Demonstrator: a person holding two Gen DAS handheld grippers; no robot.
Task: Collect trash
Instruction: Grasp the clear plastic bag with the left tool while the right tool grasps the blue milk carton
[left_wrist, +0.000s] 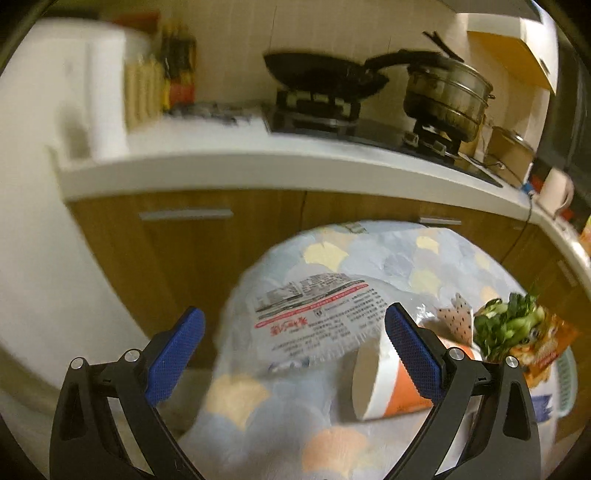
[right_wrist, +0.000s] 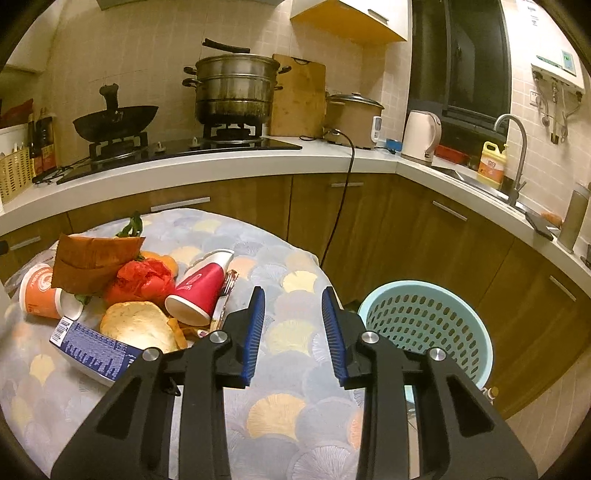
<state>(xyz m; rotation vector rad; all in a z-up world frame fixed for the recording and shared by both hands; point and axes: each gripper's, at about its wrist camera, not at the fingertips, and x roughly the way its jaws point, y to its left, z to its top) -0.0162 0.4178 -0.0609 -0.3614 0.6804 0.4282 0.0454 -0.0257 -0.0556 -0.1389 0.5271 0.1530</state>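
Observation:
A pile of trash lies on a round table with a shell-pattern cloth (right_wrist: 288, 406): a red paper cup (right_wrist: 199, 288) on its side, an orange cup (right_wrist: 37, 291), a red plastic bag (right_wrist: 140, 280), a brown wrapper (right_wrist: 88, 258), a slice of bread (right_wrist: 136, 325) and a blue carton (right_wrist: 92, 354). My right gripper (right_wrist: 293, 325) is open and empty above the cloth, right of the pile. My left gripper (left_wrist: 295, 332) is open wide over a printed foil lid (left_wrist: 314, 317); the orange cup (left_wrist: 384, 380) lies by its right finger, with greens (left_wrist: 506, 325) behind.
A light-blue perforated basket (right_wrist: 424, 325) stands on the floor right of the table. Behind are wooden cabinets, a white counter (right_wrist: 221, 162) with a stove, black wok (right_wrist: 114, 122), steamer pot (right_wrist: 236, 88), kettle (right_wrist: 421, 136) and sink tap (right_wrist: 513, 155).

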